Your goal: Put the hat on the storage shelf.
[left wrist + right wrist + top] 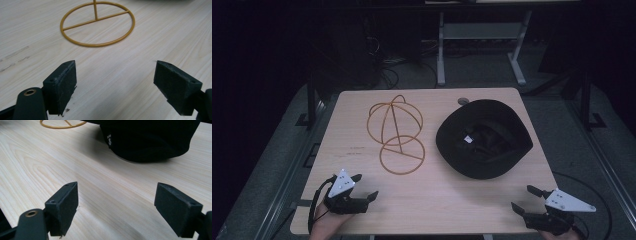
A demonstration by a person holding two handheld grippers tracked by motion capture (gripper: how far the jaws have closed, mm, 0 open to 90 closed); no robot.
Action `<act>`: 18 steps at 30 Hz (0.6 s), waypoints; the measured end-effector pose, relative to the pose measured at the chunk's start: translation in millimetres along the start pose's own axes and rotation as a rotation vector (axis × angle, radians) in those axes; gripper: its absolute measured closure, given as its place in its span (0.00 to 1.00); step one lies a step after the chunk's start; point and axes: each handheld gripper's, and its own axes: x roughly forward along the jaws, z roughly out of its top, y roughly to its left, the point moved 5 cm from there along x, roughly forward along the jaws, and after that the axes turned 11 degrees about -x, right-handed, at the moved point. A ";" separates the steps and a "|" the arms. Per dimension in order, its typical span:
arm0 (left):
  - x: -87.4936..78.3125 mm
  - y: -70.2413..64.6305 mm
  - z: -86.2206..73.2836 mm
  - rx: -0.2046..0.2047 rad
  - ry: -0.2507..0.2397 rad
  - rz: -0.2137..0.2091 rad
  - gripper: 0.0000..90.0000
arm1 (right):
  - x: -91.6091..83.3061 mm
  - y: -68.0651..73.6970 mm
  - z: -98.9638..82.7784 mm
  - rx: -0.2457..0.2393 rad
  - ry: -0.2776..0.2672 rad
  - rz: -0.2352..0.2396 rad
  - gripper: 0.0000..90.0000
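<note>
Black hat (484, 138) upturned on table (427, 200), gold wire stand (396, 132) beside it, my left hand-held gripper (365, 187) and right hand-held gripper (523, 198) both spread wide, empty.

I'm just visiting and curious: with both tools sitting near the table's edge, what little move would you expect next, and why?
Probably the right gripper eases forward toward the black bucket hat. Its fingers are spread wide with nothing between them, and the hat lies brim-up straight ahead, beside the gold wire hat stand. The left gripper, also open, faces the stand's base ring.
</note>
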 end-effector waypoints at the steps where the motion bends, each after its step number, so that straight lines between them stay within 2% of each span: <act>1: 0.0 0.0 0.0 0.000 0.000 0.000 0.20 | 0.0 0.0 0.0 0.000 0.000 0.000 0.21; 9: 5.0 -16.6 4.7 0.020 0.004 -0.045 0.20 | -1.0 -0.7 -0.4 0.001 -0.006 0.002 0.21; 13: 9.9 -29.3 8.8 0.055 0.013 -0.075 0.20 | -1.7 -1.1 0.3 0.006 -0.008 0.003 0.20; 14: 11.8 -35.9 12.1 0.070 0.012 -0.087 0.20 | -2.6 -1.1 1.5 0.002 -0.011 -0.002 0.20; 18: 16.5 -48.0 19.5 0.089 0.006 -0.120 0.20 | -2.9 -0.9 2.0 0.006 -0.018 -0.001 0.20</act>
